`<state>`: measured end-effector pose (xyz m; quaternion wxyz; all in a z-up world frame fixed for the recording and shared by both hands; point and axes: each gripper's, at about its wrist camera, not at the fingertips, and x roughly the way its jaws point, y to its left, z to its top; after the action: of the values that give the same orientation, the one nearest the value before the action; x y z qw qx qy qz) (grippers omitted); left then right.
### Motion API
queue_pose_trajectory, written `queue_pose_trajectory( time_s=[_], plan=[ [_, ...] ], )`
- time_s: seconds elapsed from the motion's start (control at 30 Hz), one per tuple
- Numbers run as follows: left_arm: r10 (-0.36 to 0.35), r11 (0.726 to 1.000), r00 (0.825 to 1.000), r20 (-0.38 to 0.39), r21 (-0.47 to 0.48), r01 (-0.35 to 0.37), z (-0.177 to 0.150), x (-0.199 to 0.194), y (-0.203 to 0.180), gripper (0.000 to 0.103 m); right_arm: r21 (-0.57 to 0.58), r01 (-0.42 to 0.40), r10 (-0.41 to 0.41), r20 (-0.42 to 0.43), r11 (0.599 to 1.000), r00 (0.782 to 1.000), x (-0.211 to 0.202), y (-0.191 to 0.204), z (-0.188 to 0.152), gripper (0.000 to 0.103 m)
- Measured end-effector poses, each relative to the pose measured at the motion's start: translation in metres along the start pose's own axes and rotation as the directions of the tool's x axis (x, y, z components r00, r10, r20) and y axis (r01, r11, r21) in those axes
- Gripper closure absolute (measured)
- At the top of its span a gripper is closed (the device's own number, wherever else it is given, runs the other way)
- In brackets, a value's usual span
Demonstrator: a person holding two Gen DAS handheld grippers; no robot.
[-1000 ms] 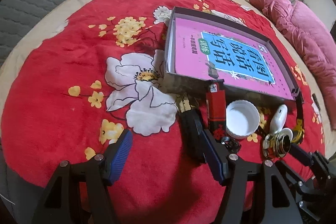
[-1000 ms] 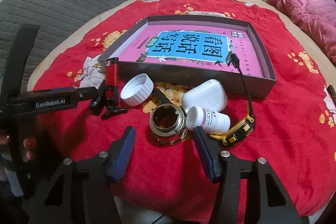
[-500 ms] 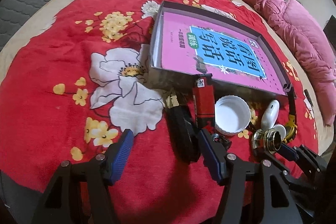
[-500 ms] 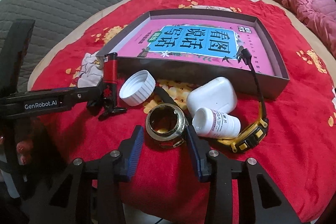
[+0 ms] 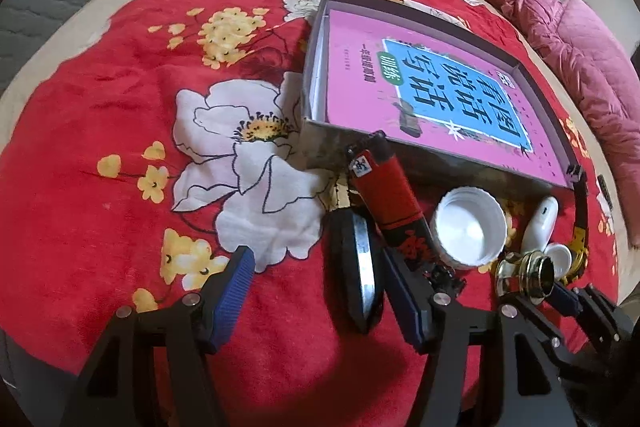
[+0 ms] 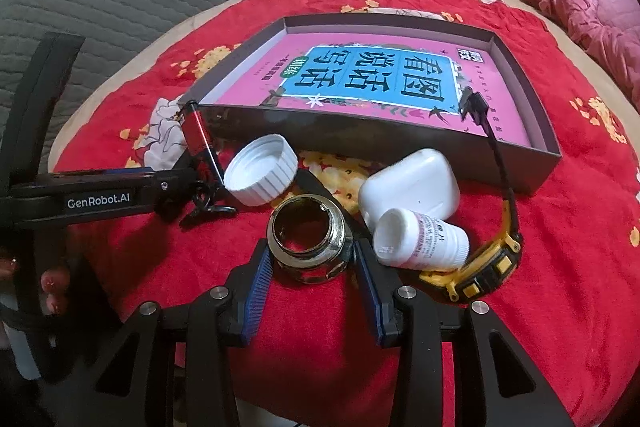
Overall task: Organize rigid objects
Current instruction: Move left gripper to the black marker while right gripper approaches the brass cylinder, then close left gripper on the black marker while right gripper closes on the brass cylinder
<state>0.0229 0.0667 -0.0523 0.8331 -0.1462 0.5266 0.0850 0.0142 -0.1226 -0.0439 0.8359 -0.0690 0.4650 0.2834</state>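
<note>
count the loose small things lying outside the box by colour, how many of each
white: 3 - cap, earbud case, pill bottle
red: 1 - lighter
black: 1 - flat dark tool
metal: 1 - ring fitting
yellow and black: 1 - watch
total: 7

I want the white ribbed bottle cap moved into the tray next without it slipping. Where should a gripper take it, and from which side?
Grip the white ribbed bottle cap across its ribbed side wall, coming from above with one finger either side. It lies open side up, slightly tilted, so the wall is exposed and the ribs should give purchase. The red lighter on its left crowds it, so put the fingers on its near and far sides.
</note>
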Motion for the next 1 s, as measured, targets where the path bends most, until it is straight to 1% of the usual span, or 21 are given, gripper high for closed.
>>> queue_pose_trajectory(
  time_s=[0.5,0.6,0.67,0.87,1.0],
  plan=[
    [-0.032,0.999,0.999,0.021,-0.024,0.033,0.011,0.010,0.004,0.047,-0.049,-0.005,0.005,0.011,0.999,1.000,0.012,0.010,0.005,0.061],
    [-0.044,0.999,0.999,0.031,-0.016,0.045,0.013,0.009,0.003,0.054,-0.052,-0.002,0.003,0.010,0.999,1.000,0.015,0.010,0.005,0.061],
    [-0.065,0.998,0.997,0.037,-0.008,0.065,0.014,0.009,0.003,0.062,-0.046,-0.006,0.007,0.013,0.999,1.000,0.015,0.010,0.006,0.061],
    [-0.109,0.994,0.993,0.041,-0.012,0.110,0.015,0.008,0.005,0.074,-0.026,-0.029,0.029,0.020,0.999,0.999,0.014,0.006,0.006,0.062],
    [-0.124,0.992,0.991,0.048,-0.010,0.125,0.014,0.004,0.007,0.077,-0.011,-0.042,0.042,0.036,0.999,0.998,0.009,0.003,0.006,0.063]
  ],
)
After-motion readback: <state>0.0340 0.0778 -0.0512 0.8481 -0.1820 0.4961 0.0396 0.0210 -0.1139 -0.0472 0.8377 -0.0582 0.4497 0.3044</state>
